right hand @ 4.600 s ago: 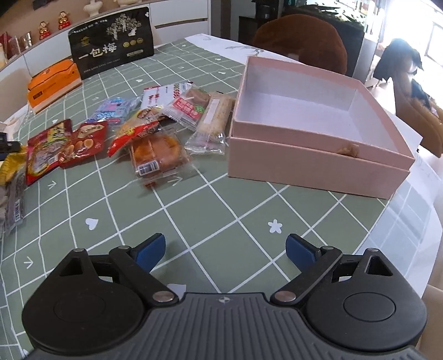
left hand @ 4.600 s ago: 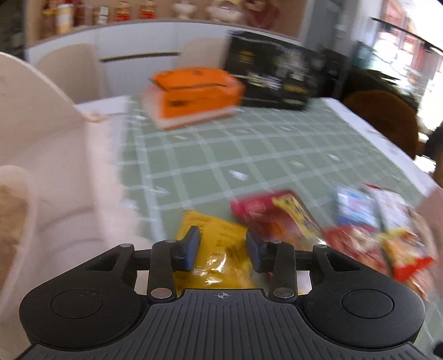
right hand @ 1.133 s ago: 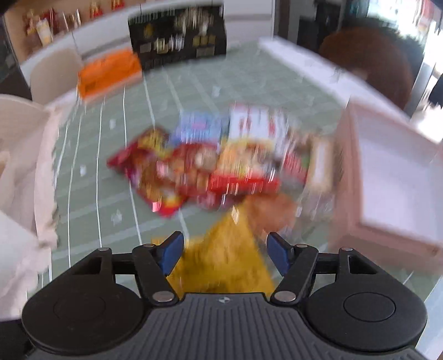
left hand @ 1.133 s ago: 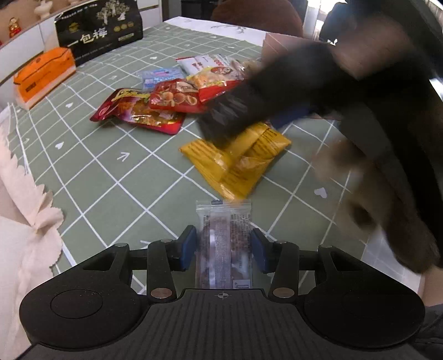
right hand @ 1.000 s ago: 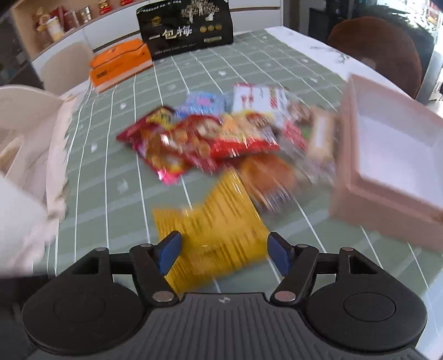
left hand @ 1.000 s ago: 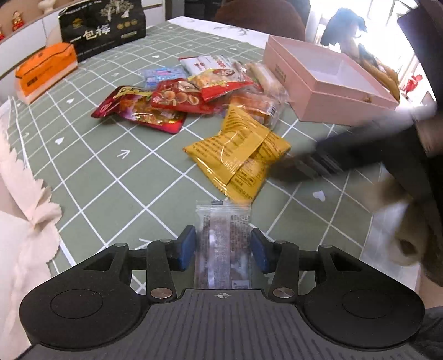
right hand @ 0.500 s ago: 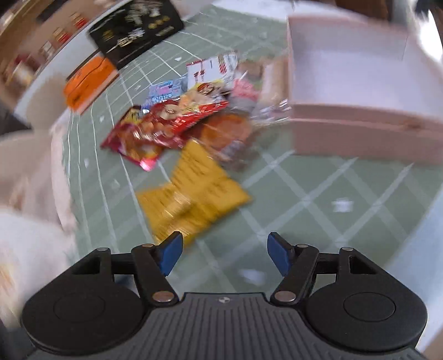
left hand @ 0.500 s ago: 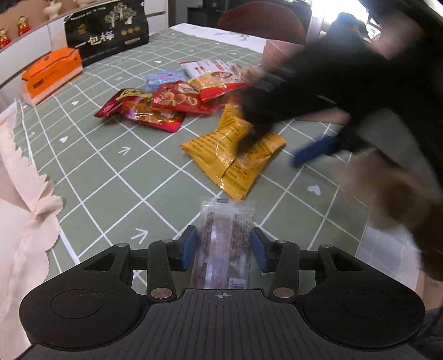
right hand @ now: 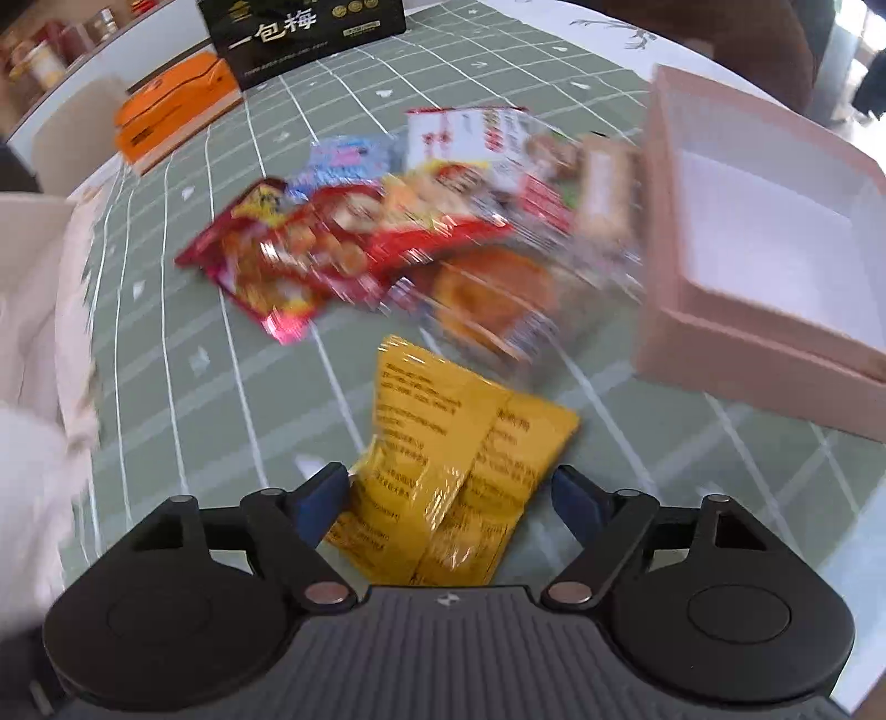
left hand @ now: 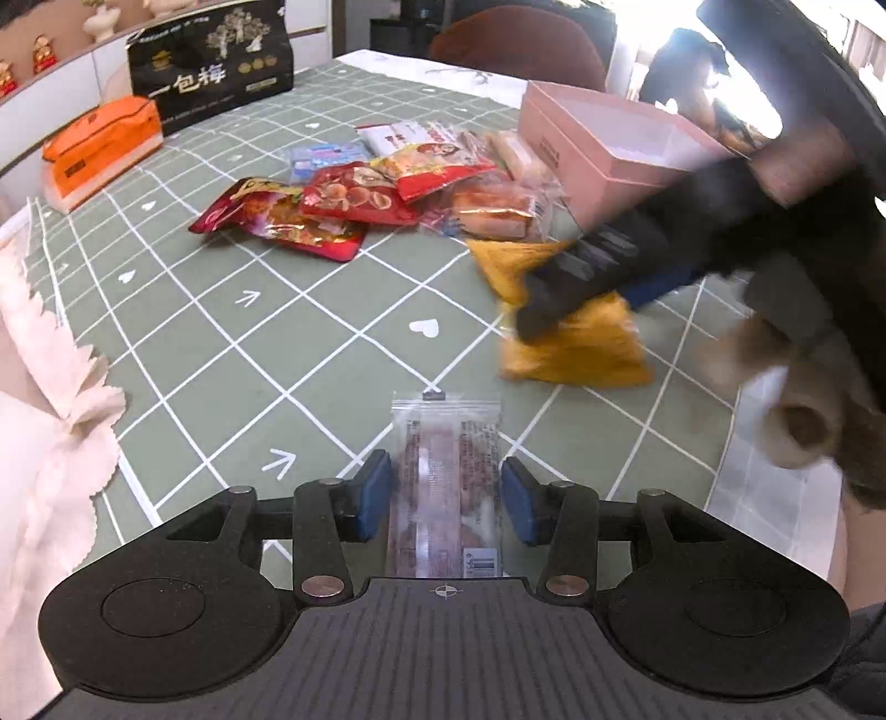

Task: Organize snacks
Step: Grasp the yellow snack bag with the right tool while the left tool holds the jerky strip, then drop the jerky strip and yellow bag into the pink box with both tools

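Observation:
A clear packet [left hand: 446,471] with a brown bar inside sits between my left gripper's [left hand: 447,493] blue pads. Both pads touch its edges while the jaws ease open. A yellow packet [right hand: 459,454] lies on the green checked cloth. My right gripper [right hand: 451,498] straddles its near end, jaws opening, with the pads off it. In the left wrist view the right gripper [left hand: 592,302] is a dark blur over the yellow packet [left hand: 576,354]. An open pink box [right hand: 764,354] stands to the right, empty inside. Several red, blue and clear snack packets [left hand: 288,221] are piled beside it.
A black printed box [left hand: 216,72] and an orange box [left hand: 99,149] stand at the far side. A white scalloped cloth [left hand: 44,387] covers the left edge. A brown chair [left hand: 515,39] is behind the table. A sleeve and hand [left hand: 797,426] hang over the right table edge.
The right gripper has swung back over the yellow packet and its jaws have widened. The yellow packet has shifted right in the left wrist view. The left gripper and clear packet stayed put.

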Available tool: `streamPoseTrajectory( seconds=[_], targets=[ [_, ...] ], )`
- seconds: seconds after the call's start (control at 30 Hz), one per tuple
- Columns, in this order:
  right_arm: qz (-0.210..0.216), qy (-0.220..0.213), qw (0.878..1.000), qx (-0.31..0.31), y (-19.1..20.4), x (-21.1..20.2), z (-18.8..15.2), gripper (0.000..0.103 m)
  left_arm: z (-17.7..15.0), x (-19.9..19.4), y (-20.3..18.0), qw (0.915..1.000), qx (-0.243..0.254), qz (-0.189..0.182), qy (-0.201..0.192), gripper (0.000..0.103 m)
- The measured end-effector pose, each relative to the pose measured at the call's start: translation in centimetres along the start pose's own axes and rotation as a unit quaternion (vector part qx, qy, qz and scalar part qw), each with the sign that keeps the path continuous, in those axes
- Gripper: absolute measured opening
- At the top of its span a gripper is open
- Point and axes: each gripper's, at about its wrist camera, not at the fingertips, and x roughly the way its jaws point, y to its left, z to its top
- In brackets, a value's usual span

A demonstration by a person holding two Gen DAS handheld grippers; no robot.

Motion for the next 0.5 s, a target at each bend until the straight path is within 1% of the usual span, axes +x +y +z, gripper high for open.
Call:
streamPoseTrajectory(
  seconds=[0.07, 0.13, 0.23, 0.3, 0.33, 0.37, 0.4, 0.43, 0.47, 0.5],
  targets=[
    [-0.001, -0.009, 1.000, -0.022, -1.5, -0.9, -1.5, 0.085, 0.0, 0.1, -0.4, 1.0000, 0.006, 0.004, 0.000, 0.056],
    [0.002, -0.021, 1.000, -0.023, -2.8, -1.4, -2.3, 0.086, -0.2, 0.1, -1.0, 0.9998, 0.016, 0.013, 0.000, 0.056],
    [0.003, -0.029, 1.000, -0.002, -3.2, -1.3, -2.1, 0.092, -0.4, 0.1, -1.1, 0.9996, 0.021, 0.017, -0.004, 0.056],
    [-0.014, -0.035, 0.999, 0.007, -2.6, -0.8, -1.6, 0.092, -0.5, 0.0, -1.2, 0.9996, 0.020, 0.017, -0.005, 0.056],
    [-0.025, -0.040, 0.999, 0.005, -2.1, -0.5, -1.5, 0.088, -0.5, 0.0, -1.1, 0.9996, 0.022, 0.016, -0.003, 0.056],
    [-0.043, -0.043, 0.998, -0.005, -1.6, -0.4, -1.4, 0.074, -0.5, -0.1, -1.1, 0.9996, 0.024, 0.016, -0.002, 0.056],
    [-0.053, -0.043, 0.997, -0.020, -1.2, -0.7, -1.5, 0.064, -0.4, -0.1, -1.1, 0.9995, 0.027, 0.015, -0.001, 0.056],
    [-0.050, -0.044, 0.997, -0.034, -1.0, -1.2, -1.8, 0.059, -0.4, -0.1, -1.1, 0.9995, 0.026, 0.019, -0.001, 0.046],
    [-0.045, -0.045, 0.997, -0.040, -1.1, -1.8, -2.0, 0.049, -0.3, -0.2, -1.1, 0.9996, 0.020, 0.022, -0.005, 0.042],
    [-0.037, -0.048, 0.997, -0.041, -1.5, -2.7, -2.3, 0.049, -0.2, -0.2, -0.9, 0.9999, 0.009, 0.010, -0.004, 0.042]
  ],
)
